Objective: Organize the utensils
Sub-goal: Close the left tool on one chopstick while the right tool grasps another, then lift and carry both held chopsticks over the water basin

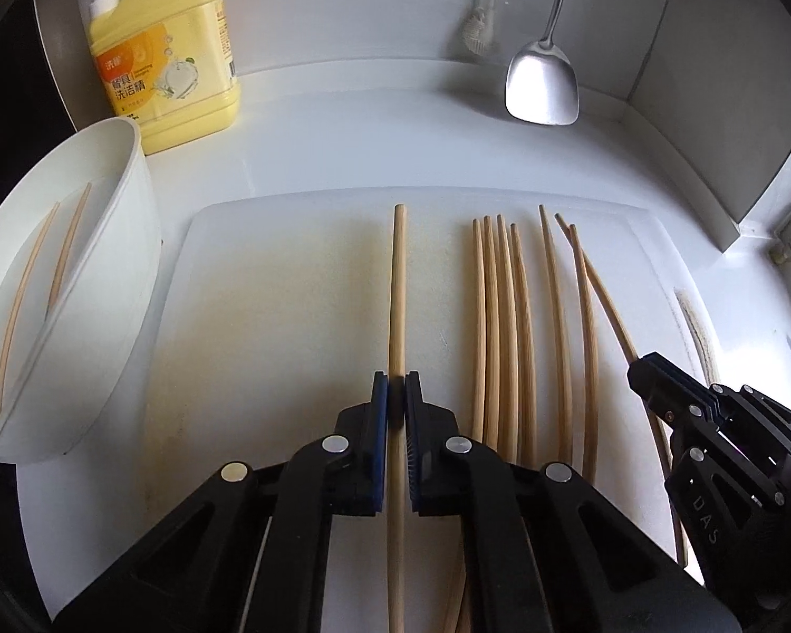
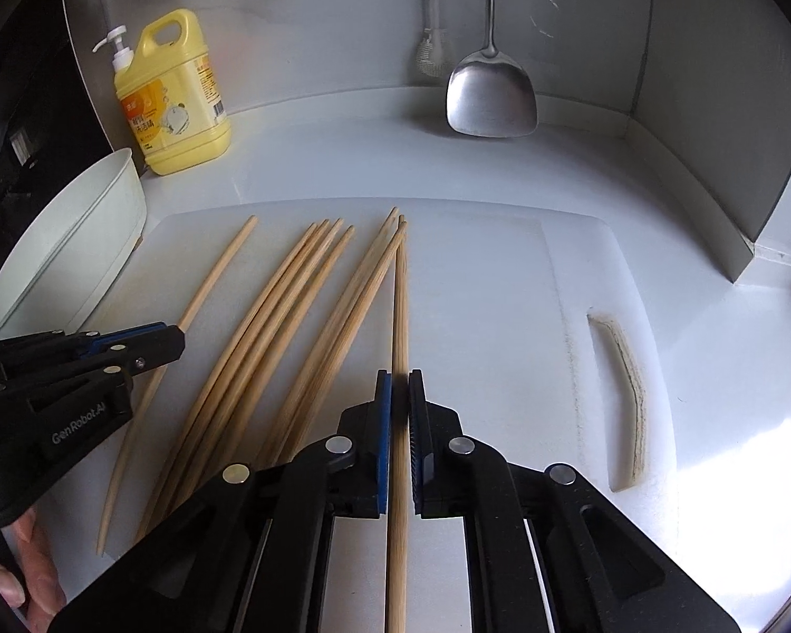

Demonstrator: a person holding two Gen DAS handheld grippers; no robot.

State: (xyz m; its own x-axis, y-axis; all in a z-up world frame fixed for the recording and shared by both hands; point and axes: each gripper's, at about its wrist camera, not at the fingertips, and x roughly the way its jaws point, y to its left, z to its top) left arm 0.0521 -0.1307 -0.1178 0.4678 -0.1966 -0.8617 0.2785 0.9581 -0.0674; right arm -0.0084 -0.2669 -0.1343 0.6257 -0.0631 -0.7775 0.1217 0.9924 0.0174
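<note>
One chopstick point(image 1: 397, 290) on the white cutting board point(image 1: 269, 274) is clamped by the left hand-held gripper point(image 1: 396, 401); the rightmost chopstick point(image 2: 399, 316) is clamped by the right hand-held gripper point(image 2: 399, 401). Loose chopsticks point(image 1: 501, 316) lie between; two lie in the white bin point(image 1: 111, 242), far left.

board point(image 2: 501, 285) right half bare; chopsticks point(image 2: 290, 316) crowd its left.

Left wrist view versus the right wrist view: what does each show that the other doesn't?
Only the left wrist view looks into the white container, where two chopsticks lie. Only the right wrist view shows the person's fingers behind the left tongs. Both show the cutting board, loose chopsticks, yellow detergent bottle, hanging metal spatula, and each tongs shut on one chopstick, including the right tongs.
</note>
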